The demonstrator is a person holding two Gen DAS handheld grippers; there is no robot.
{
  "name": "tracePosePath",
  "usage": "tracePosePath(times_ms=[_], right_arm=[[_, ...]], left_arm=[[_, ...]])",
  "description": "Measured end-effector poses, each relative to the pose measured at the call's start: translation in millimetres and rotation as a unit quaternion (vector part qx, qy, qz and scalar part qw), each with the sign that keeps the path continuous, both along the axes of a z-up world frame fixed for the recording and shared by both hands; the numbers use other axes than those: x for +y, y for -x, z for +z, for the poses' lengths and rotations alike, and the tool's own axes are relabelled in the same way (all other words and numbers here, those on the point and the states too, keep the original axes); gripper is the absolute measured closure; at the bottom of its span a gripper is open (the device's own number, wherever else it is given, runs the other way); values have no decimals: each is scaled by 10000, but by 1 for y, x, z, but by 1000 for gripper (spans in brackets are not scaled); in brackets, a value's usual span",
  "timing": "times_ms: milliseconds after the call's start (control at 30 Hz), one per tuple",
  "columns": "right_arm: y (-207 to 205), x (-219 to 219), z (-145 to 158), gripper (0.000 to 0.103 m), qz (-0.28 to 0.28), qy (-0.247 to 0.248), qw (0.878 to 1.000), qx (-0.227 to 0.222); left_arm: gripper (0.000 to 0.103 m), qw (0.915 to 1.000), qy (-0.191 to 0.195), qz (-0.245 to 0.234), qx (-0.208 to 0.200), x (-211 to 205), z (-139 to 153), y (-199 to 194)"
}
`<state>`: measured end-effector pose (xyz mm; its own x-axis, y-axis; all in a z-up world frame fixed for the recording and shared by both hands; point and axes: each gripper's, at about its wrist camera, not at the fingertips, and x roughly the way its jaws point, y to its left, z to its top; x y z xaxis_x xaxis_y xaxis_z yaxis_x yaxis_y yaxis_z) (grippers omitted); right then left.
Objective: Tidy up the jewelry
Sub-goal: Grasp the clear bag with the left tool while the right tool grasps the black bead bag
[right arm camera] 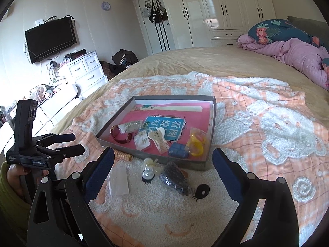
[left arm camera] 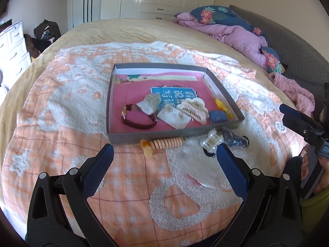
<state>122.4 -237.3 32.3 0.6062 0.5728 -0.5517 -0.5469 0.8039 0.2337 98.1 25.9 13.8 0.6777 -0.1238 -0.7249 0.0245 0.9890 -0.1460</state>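
Observation:
A grey shallow box (left arm camera: 131, 139) (right arm camera: 213, 115) with a pink floor lies on the blanket. In it are a dark red watch (left arm camera: 135, 121) (right arm camera: 121, 136), a cream hair claw (left arm camera: 193, 108), an earring card (left arm camera: 174, 119), a blue item (left arm camera: 219, 116) (right arm camera: 177, 151) and a yellow piece (right arm camera: 195, 144). In front of the box lie a peach spiral tie (left arm camera: 164, 144) (right arm camera: 123, 155), a clear claw clip (left arm camera: 211, 141) (right arm camera: 149, 169) and a dark beaded piece (left arm camera: 236, 140) (right arm camera: 176, 180). My left gripper (left arm camera: 164, 156) is open and empty before the spiral tie. My right gripper (right arm camera: 163, 160) is open and empty over the clips.
An orange and white blanket (left arm camera: 61, 123) covers the bed. A clear plastic bag (right arm camera: 119, 179) lies near the clips. A pink quilt and floral pillows (left arm camera: 236, 33) sit at the far right. White drawers (right arm camera: 86, 72) stand left of the bed.

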Motion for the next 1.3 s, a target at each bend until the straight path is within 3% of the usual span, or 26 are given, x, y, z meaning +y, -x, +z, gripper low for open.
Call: tracePosePath(times_ms=[867,1300], right_arm=[[10,1,-38,8,158,523,9981,290],[-12,2,-71,8,141,822,9938,729]], left_arm=[[9,9990,10,-274,347,-27,-29,6],[10,9952,293,-561,744,-41,-58,-2]])
